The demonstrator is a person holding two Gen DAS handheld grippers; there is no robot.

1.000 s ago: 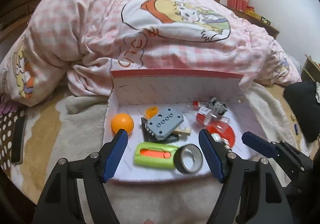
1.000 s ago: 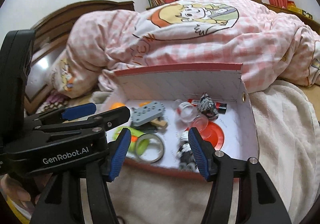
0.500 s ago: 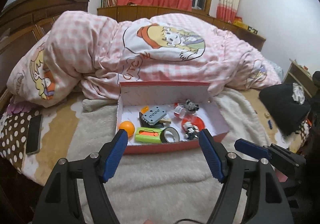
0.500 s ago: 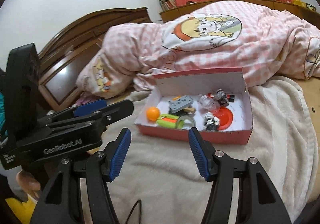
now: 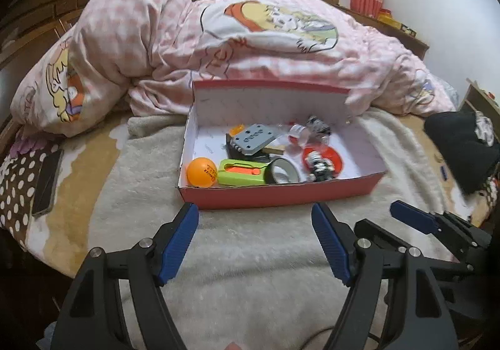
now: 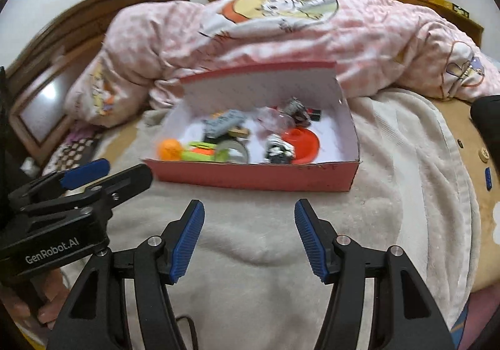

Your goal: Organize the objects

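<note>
A red cardboard box with a white inside sits on the cream blanket. It holds an orange ball, a green and orange tool, a roll of grey tape, a grey block with holes, a red disc and a small black and white figure. My left gripper hangs open over the blanket just in front of the box, empty. My right gripper is likewise open and empty, short of the box's front wall.
A pink checked duvet is heaped behind the box. A phone lies on the spotted cloth at the left. Dark clothing lies at the right edge of the bed. The wooden headboard stands at the left.
Both grippers drew back from over the box to the blanket in front of it, then came a little closer again. Their jaws kept the same width. The box's contents stayed put.
</note>
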